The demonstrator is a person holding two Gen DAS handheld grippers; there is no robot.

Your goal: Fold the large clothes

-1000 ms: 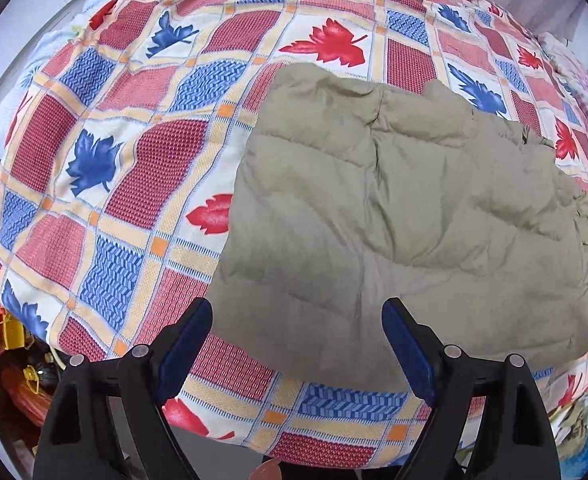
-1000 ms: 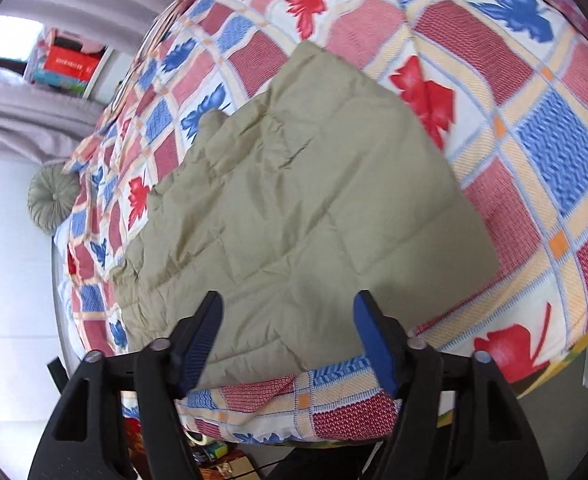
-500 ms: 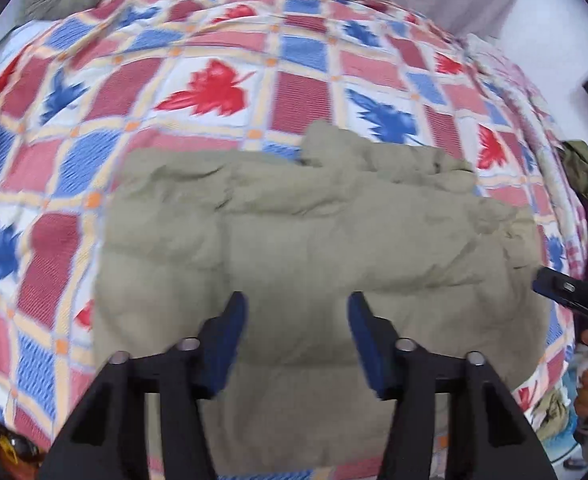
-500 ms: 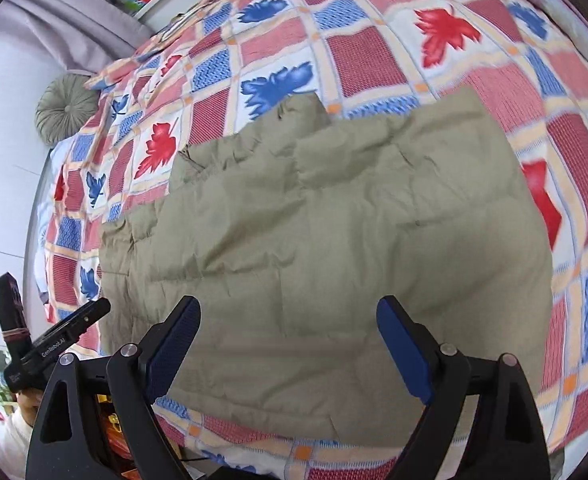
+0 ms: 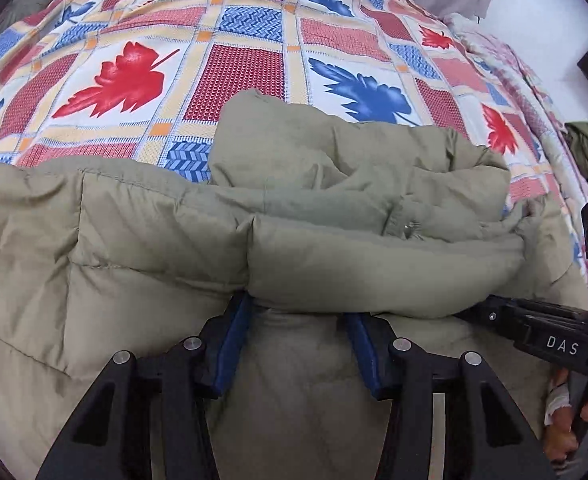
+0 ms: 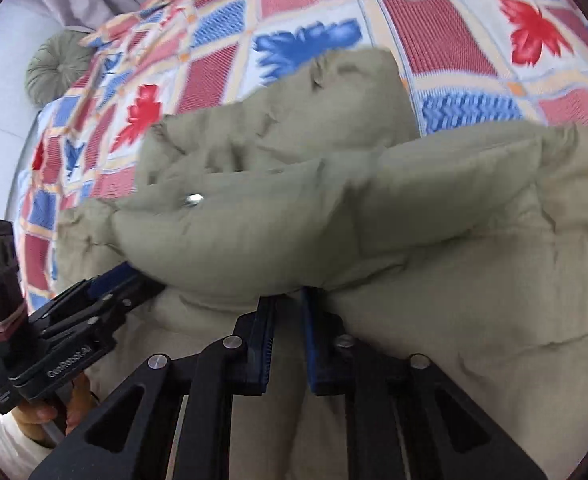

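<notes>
Right now a puffy olive-green quilted jacket (image 5: 142, 240) lies across a bed covered by a red, blue and cream checked bedspread with maple-leaf prints (image 5: 234, 60). Its thick near edge is rolled up into a fat fold running side to side, with a crumpled part of the same garment bunched behind it and a small silver snap (image 6: 193, 199) showing on the fabric.

From the left wrist view, the left hand-held gripper (image 5: 299, 320) has its 2 blue-padded fingers (image 5: 230, 344) set a moderate width apart, with the underside of the rolled fold sitting between them; whether the pads press the cloth cannot be told. The right hand-held gripper (image 6: 288, 320) has its 2 fingers drawn close together, pinching a tuck of the jacket at the lower edge of the fold.

Each tool appears at the edge of the other's view, close beside it along the same fold. A round grey-green tufted cushion (image 6: 56, 66) sits at the far corner of the bed.
</notes>
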